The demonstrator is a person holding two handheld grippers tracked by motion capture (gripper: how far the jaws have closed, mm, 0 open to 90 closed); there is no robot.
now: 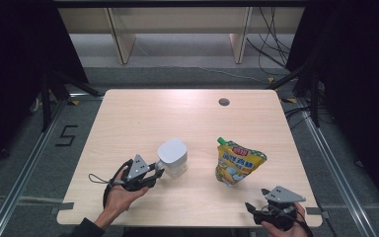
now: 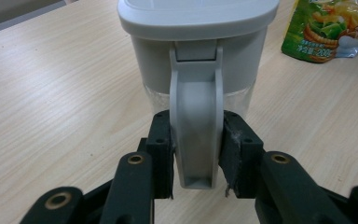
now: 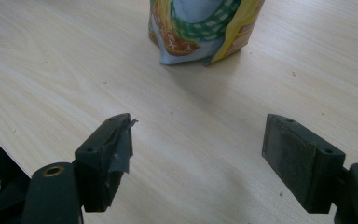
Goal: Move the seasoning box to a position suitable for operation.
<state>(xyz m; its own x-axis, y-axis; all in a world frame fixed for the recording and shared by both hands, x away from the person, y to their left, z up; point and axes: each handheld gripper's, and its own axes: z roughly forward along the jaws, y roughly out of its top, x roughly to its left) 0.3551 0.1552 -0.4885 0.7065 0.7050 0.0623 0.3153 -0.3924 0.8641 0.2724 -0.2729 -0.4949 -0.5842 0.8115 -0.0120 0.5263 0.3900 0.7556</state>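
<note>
On the near left of the wooden table [image 1: 128, 118], the left gripper [image 2: 196, 154] is squeezing the smooth grey handle [image 2: 196, 135] of the jug [image 1: 172, 157], which is standing upright just past it. Near the right edge, the right gripper [image 3: 198, 154] is waiting wide open, pointing at the shiny, crinkly pouch [image 3: 205, 28] standing a little farther away.

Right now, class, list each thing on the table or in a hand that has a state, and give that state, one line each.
Jug: upright on the table, lid on, handle clamped.
Pouch: standing upright, green cap on, nothing touching it.
Left gripper: shut on the jug's handle.
Right gripper: open, holding nothing, short of the pouch.
Table: a round hole near its far edge.
</note>
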